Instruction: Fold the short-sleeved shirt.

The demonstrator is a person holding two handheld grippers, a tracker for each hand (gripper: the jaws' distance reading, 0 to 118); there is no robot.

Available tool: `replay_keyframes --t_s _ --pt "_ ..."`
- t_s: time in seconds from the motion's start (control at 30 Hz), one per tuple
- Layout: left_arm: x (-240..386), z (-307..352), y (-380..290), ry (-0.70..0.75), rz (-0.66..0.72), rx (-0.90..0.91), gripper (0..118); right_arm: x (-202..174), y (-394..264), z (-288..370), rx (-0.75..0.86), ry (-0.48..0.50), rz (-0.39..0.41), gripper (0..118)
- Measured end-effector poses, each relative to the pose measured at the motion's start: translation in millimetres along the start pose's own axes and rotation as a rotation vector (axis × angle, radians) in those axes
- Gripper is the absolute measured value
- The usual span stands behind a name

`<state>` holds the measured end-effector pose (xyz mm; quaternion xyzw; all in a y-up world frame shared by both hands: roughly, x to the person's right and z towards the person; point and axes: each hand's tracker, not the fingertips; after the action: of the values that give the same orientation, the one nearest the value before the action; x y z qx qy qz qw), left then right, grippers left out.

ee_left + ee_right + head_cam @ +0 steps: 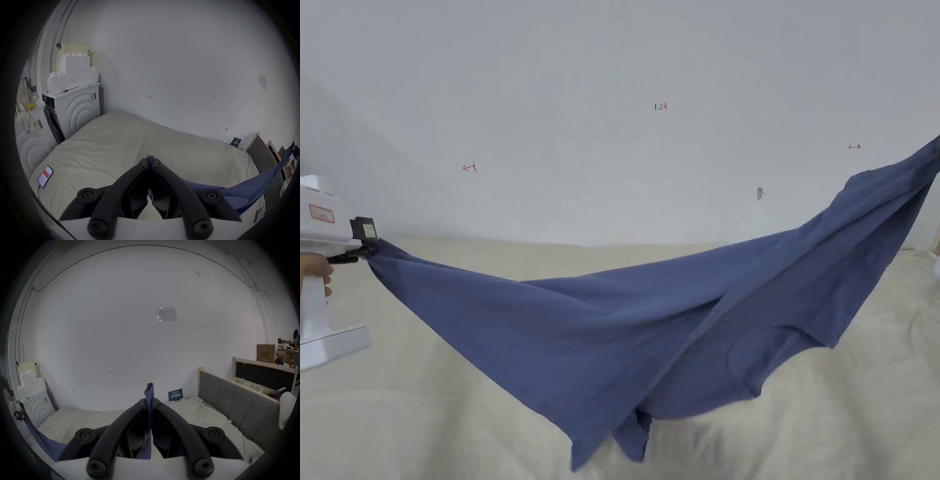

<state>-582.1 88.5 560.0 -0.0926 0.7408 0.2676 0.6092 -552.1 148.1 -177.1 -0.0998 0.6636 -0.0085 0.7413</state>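
While each gripper, left (150, 160) and right (149, 400), pinches it, the blue shirt (650, 325) sags over the bed (456, 425).

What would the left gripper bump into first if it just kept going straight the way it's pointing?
Probably the white wall: the left gripper, shut on the blue shirt, points over the bed toward it. Depth is unclear.
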Motion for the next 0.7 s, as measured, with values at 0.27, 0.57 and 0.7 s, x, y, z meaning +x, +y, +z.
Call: replay_keyframes --t_s 0.27,0.57,0.7 --pt "-27.4 -43.4 -73.9 0.021 0.024 -0.129 0 1.5 -97.7 -23.8 -0.161 0.002 0.001 2" --pt "-63.3 -40.3 -195.9 0.000 0.046 -0.280 0 18.5 -220.4 42.4 -0.327 0.013 -0.026 2" --pt "-77.1 -17.2 -243.0 -0.008 0.032 -0.320 0 31.2 -259.8 84.6 -0.390 0.006 -0.046 2"
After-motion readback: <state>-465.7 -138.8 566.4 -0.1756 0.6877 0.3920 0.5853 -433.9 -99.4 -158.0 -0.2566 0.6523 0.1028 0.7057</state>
